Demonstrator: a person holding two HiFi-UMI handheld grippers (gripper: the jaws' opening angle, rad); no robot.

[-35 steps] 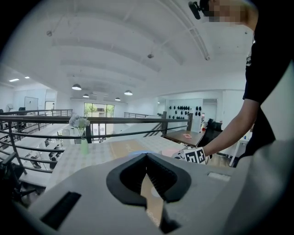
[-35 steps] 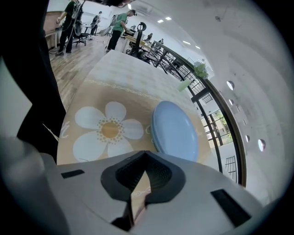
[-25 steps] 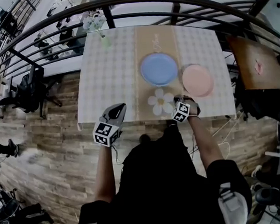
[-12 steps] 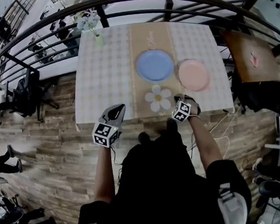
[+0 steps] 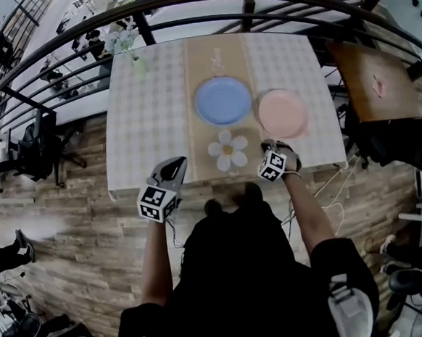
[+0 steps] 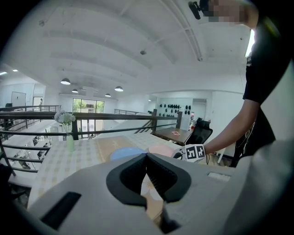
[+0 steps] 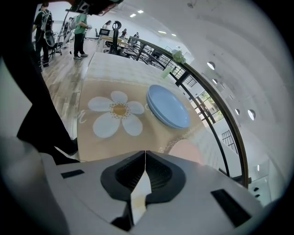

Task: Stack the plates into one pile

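Note:
A blue plate (image 5: 222,101) lies on the tan runner in the middle of the checked table (image 5: 149,125). A pink plate (image 5: 282,113) lies just to its right, almost touching it. My right gripper (image 5: 276,149) is shut and empty, hovering at the table's front edge just before the pink plate (image 7: 186,149); the blue plate (image 7: 169,108) is ahead to its left. My left gripper (image 5: 173,167) is also shut and empty, at the front edge left of the runner. Its view looks across the table at the blue plate (image 6: 125,152) and the pink plate (image 6: 161,149).
A flower-shaped mat (image 5: 228,150) lies on the runner in front of the blue plate. A vase of flowers (image 5: 130,43) stands at the table's far left corner. A dark railing (image 5: 183,3) curves behind the table. A wooden side table (image 5: 375,82) is at the right.
The head view has shifted, so the table and plates sit a little further left in the picture. Both grippers stay shut near the front edge, hardly moved.

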